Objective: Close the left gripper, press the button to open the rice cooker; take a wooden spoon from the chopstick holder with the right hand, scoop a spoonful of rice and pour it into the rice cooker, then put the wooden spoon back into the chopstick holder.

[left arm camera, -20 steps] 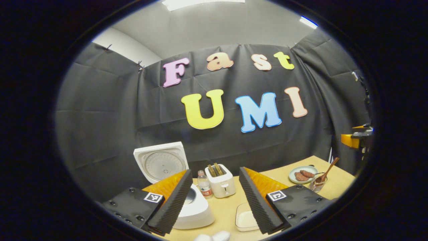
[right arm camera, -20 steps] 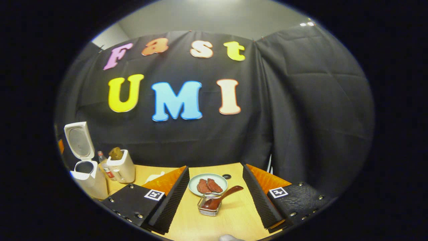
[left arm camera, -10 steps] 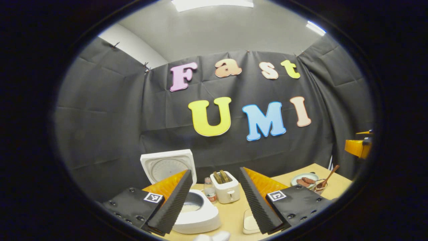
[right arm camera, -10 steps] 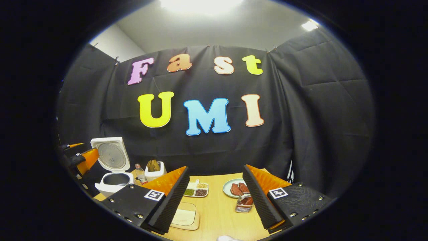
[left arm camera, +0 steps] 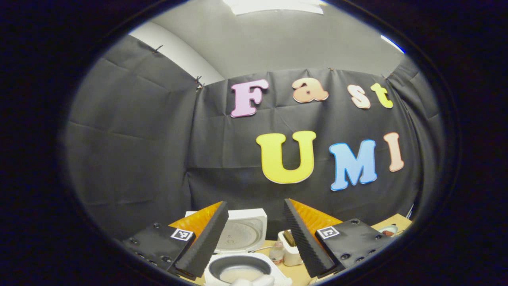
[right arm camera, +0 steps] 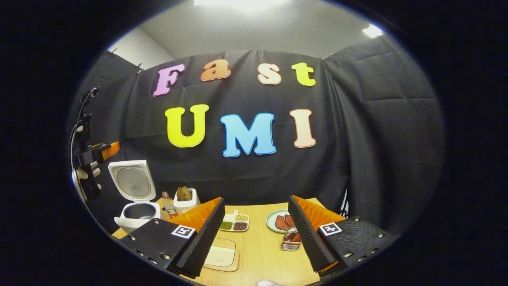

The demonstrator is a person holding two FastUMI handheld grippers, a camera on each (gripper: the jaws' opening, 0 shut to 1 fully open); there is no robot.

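Note:
The white rice cooker (left arm camera: 254, 265) stands with its lid (left arm camera: 243, 233) raised, and pale rice lies in its pot. My left gripper (left arm camera: 254, 202) is open and holds nothing, high above the cooker's near side. The cooker (right arm camera: 137, 212) stands at the table's left end, with the left gripper (right arm camera: 104, 150) held by a hand above it. My right gripper (right arm camera: 256, 198) is open and holds nothing, above the table's near edge. The wire chopstick holder (right arm camera: 291, 240) sits by its right finger, with the wooden spoon's (right arm camera: 294, 237) brown end in it, mostly hidden.
A toaster (right arm camera: 185, 200) and a small bottle (right arm camera: 169, 206) stand beside the cooker. A divided tray of beans (right arm camera: 234, 223), a shallow rice container (right arm camera: 220, 256) and a plate of meat (right arm camera: 278, 222) lie on the wooden table (right arm camera: 262, 254).
My left gripper has risen and swung left, so the cooker now lies right beneath it. My right gripper has drawn back from the holder and turned left; the spoon stays in the holder.

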